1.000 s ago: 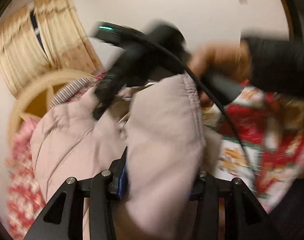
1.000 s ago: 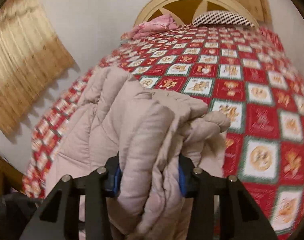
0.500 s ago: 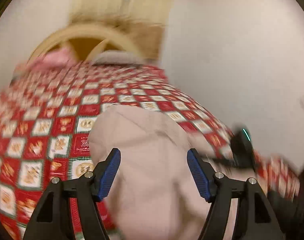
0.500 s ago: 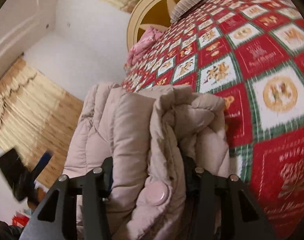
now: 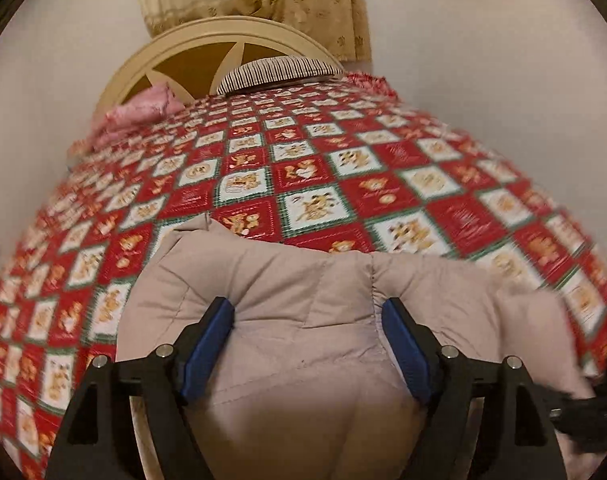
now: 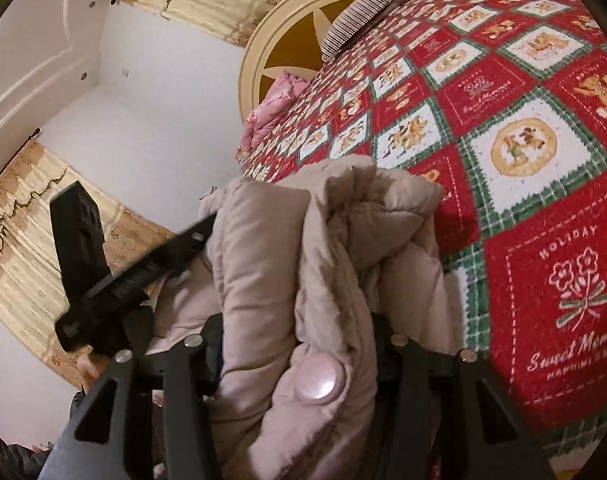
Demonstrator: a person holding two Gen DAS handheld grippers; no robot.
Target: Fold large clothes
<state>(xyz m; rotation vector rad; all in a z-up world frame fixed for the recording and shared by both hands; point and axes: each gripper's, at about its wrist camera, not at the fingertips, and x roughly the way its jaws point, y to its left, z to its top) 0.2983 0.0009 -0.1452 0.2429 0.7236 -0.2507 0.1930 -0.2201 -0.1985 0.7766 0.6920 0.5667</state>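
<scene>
bedroom, red patchwork bedspread [image 5: 311,176], puffy beige coat [image 5: 303,320] at its near edge

the left gripper [image 5: 307,320] is opening, its blue pads apart with coat fabric between them, unpinched; the right gripper [image 6: 299,344] clamps a thick bunched fold of the coat beside a snap button [image 6: 319,380].

Both grippers, left gripper [image 5: 307,344] and right gripper [image 6: 295,356], have black angular linkage arms with silver screws; blue pads, seemingly ribbed.

Matt quilted cloth jacket [image 5: 303,312] with a glossy snap [image 6: 319,380]; woven bedspread [image 5: 343,184].
</scene>
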